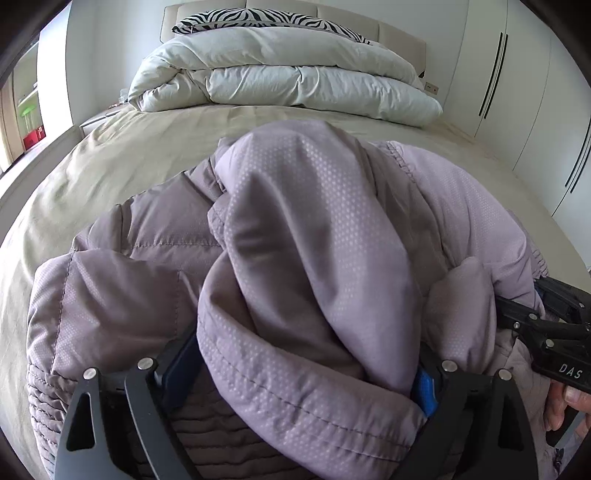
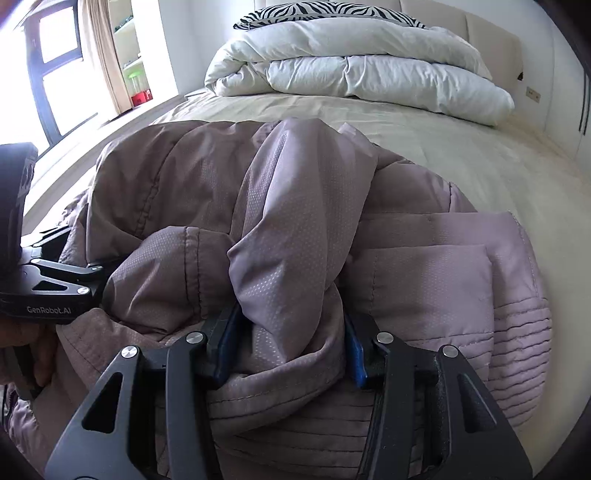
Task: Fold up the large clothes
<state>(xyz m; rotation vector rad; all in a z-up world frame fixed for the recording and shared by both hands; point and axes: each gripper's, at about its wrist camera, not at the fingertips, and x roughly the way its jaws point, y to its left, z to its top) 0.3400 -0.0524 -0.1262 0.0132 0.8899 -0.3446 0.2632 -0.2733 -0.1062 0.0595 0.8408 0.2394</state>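
A mauve quilted puffer jacket [image 1: 314, 229] lies bunched on the beige bed sheet [image 1: 122, 147]; it also shows in the right wrist view [image 2: 288, 221]. My left gripper [image 1: 303, 380] has its blue-padded jaws around a thick fold of the jacket's hem. My right gripper [image 2: 288, 354] grips a thick fold of the same jacket. The right gripper also shows at the right edge of the left wrist view [image 1: 517, 317], and the left gripper shows at the left edge of the right wrist view [image 2: 92, 277], both against the jacket.
A folded white duvet [image 1: 288, 81] and a zebra-print pillow [image 1: 266, 18] lie at the head of the bed. White wardrobe doors [image 1: 517, 92] stand to the right. A window and curtain [image 2: 92, 55] are to the left.
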